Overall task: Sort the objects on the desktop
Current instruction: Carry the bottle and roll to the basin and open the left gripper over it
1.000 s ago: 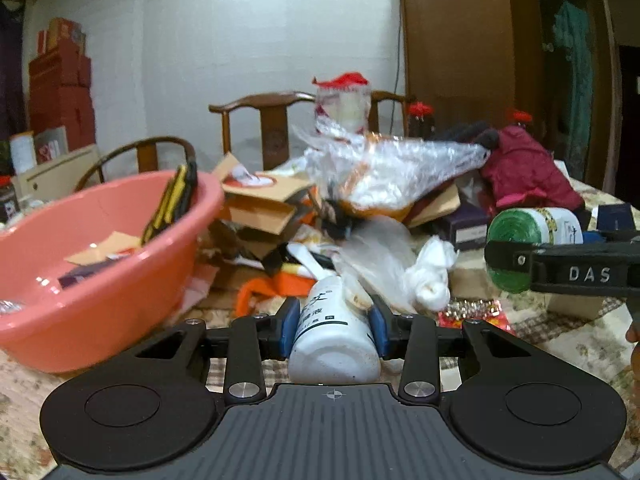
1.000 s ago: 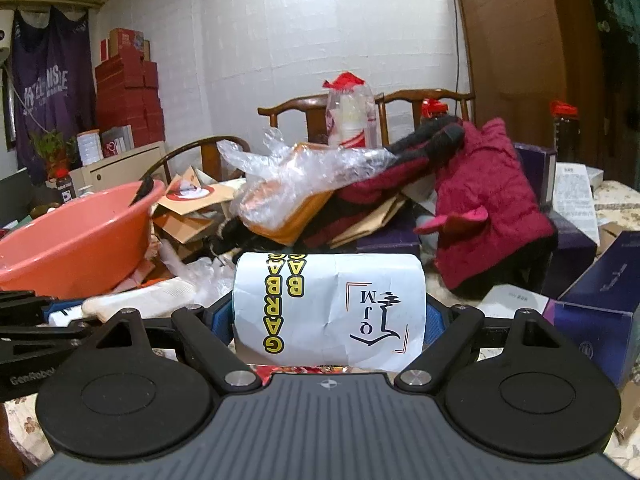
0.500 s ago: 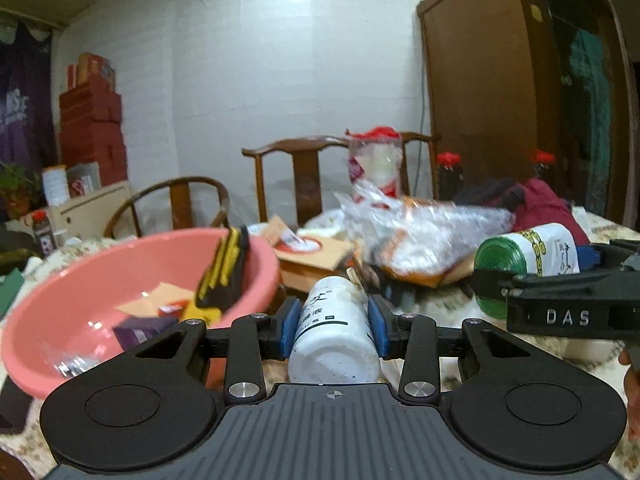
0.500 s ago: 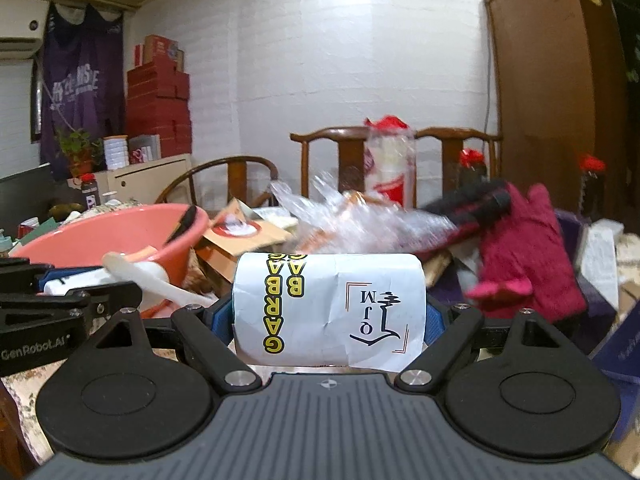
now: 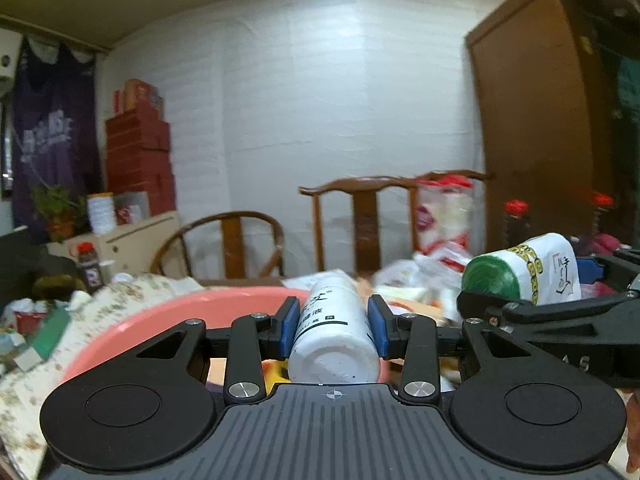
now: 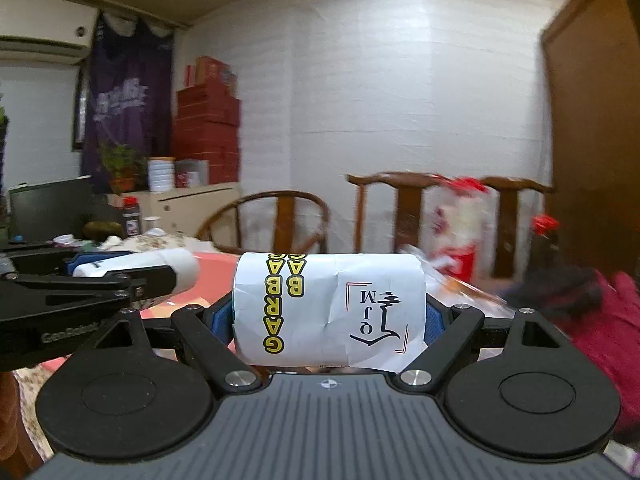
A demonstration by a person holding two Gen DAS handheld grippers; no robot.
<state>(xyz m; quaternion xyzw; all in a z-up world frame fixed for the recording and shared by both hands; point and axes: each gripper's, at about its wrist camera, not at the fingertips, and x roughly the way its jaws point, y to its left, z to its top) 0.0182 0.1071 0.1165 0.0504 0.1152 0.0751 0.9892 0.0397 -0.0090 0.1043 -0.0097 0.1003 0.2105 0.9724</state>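
Pink basin interior behind left tongs

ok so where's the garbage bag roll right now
The garbage bag roll sits crosswise in the right tongs, held above the table; in the left wrist view it shows at far right, beside the white bottle over the pink basin.
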